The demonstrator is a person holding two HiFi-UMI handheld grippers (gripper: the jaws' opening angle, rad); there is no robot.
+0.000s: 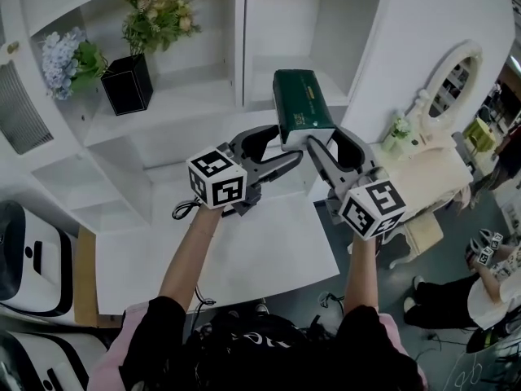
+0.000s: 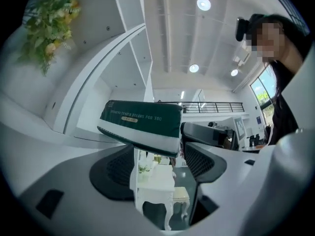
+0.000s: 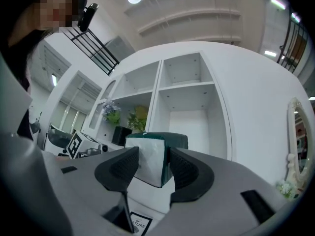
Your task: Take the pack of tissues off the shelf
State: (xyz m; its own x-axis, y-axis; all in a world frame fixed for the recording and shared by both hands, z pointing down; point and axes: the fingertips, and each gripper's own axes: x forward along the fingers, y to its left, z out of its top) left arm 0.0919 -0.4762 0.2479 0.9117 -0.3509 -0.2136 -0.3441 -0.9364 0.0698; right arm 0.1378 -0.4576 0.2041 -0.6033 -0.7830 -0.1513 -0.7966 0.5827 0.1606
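Your right gripper (image 1: 324, 137) clamps the white end of the green tissue pack (image 1: 303, 96), printed "DREAMS FOR YOU", in front of the white shelf unit's (image 1: 240, 39) right compartment; your left gripper (image 1: 286, 142) gapes empty beside it; in the left compartment a black pot (image 1: 127, 84) holds yellow flowers (image 1: 159, 16).

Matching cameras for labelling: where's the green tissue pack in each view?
Head view: tissue pack upper centre, in front of the shelf opening, jaws gripping its near end.
Left gripper view: centre, long side facing, just above the open jaws.
Right gripper view: lower centre, white end facing, clamped between the jaws.
Shared landmark: the white shelf, by its upright divider.
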